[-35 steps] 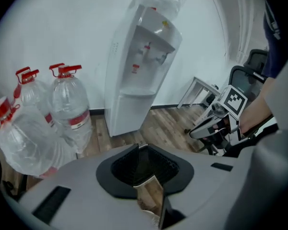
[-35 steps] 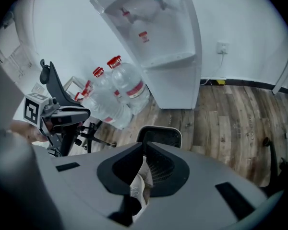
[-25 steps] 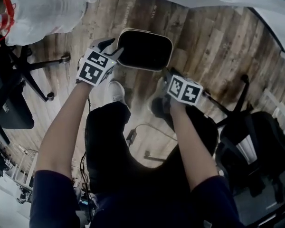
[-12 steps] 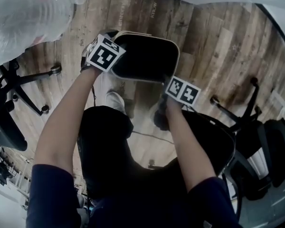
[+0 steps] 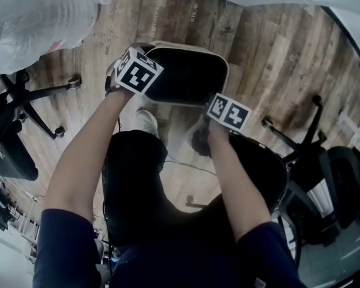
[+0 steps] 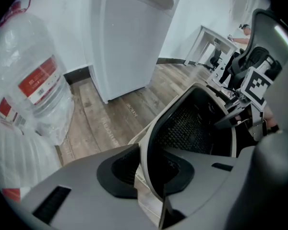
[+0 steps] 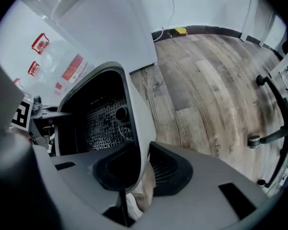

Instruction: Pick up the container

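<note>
When read from the far left, shows clear water bottles with red labels, wrapped in plastic, above a black office chair on the wooden floor. Next, left tongs, marker cube on top, at the left end of the container. Close up in the left gripper view: left tongs closing, the container's pale rim wall standing between the dark pads and touching both, one pad outside, one inside; bottles and a white cabinet beyond. Container itself: pale shell, black mesh-patterned inside, rounded corners, open side toward the head camera, held above the floor between both tongs, with a light shoe below its near edge. Further right, right tongs at the container's near right corner. Seen from the right gripper view: right tongs also closing, container wall clamped between the pads, with a small round fitting on the mesh inside. Far right: a second black chair, wheeled base on the floor.
</note>
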The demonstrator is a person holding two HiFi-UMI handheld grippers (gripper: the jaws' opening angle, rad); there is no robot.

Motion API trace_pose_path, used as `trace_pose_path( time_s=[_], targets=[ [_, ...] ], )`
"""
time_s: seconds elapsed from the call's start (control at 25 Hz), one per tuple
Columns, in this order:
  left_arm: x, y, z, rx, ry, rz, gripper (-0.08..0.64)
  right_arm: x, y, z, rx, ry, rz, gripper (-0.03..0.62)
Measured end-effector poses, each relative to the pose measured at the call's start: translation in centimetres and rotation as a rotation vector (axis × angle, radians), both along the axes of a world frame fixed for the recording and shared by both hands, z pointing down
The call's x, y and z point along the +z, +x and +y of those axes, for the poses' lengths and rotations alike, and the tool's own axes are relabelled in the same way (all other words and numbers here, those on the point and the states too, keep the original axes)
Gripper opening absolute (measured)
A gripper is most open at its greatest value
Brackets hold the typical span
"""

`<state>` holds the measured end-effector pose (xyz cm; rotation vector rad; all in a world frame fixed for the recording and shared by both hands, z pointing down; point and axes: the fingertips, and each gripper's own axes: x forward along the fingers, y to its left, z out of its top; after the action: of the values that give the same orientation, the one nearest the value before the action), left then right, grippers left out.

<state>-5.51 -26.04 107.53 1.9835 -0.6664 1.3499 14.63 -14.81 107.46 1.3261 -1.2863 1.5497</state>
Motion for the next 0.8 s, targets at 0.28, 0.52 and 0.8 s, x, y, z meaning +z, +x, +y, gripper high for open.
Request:
trace_pose_path(
  time_s=[0.28,0.52,0.8],
  targets=[
    [-13.8,-1.5,1.7,-0.120,0.013,0.030,0.092,-13.4,-0.4,-1.0,-0.112,0.040,-0.006,0.095],
    [-28.7,-3.9,3.4,-0.239,0.080,0.055,0.094,-27.5,-2.0,-1.1,-0.185,0.106,-0.037,0.097],
    [-44.4,-5.1,6.0,-0.258,0.131,0.064,0.107,-42.8,-3.0,-0.3,-0.229,0.180,-0.061,0.097]
  ],
)
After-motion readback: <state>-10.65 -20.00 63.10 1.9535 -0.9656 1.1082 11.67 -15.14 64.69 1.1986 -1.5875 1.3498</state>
